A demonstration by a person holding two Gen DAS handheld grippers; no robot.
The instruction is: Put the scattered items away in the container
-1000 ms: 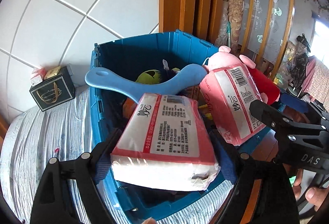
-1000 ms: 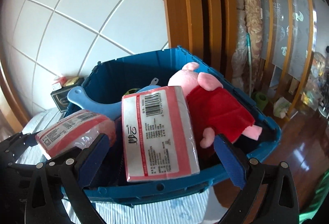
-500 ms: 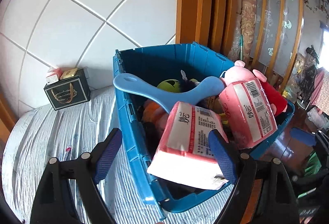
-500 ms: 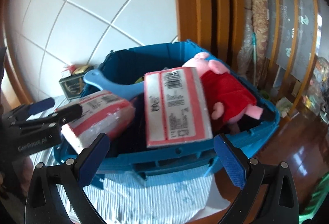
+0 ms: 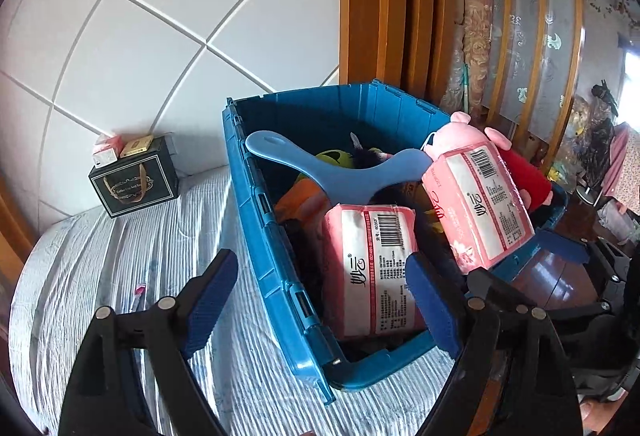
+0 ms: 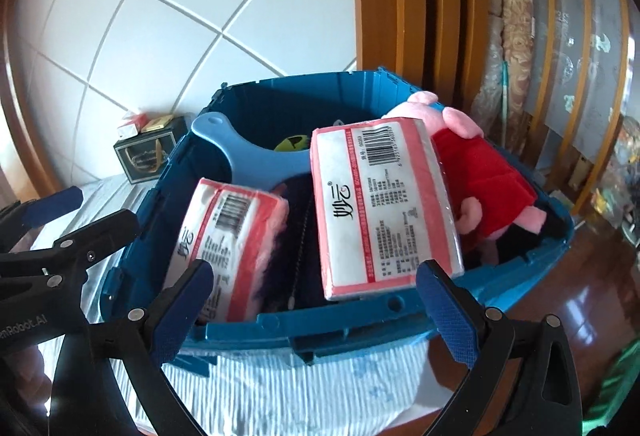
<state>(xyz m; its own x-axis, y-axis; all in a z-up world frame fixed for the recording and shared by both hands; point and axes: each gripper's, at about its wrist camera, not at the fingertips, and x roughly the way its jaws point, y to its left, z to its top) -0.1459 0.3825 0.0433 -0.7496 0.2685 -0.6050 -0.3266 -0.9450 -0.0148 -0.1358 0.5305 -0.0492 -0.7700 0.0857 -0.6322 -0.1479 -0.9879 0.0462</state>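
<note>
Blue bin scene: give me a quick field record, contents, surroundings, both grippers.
bin: blue bin on striped cloth
contents: two tissue packs, blue scoop, pink plush, other items underneath, unclear
outside bin: black box by tiled wall
left gripper: open, empty
right gripper: open, empty
</note>
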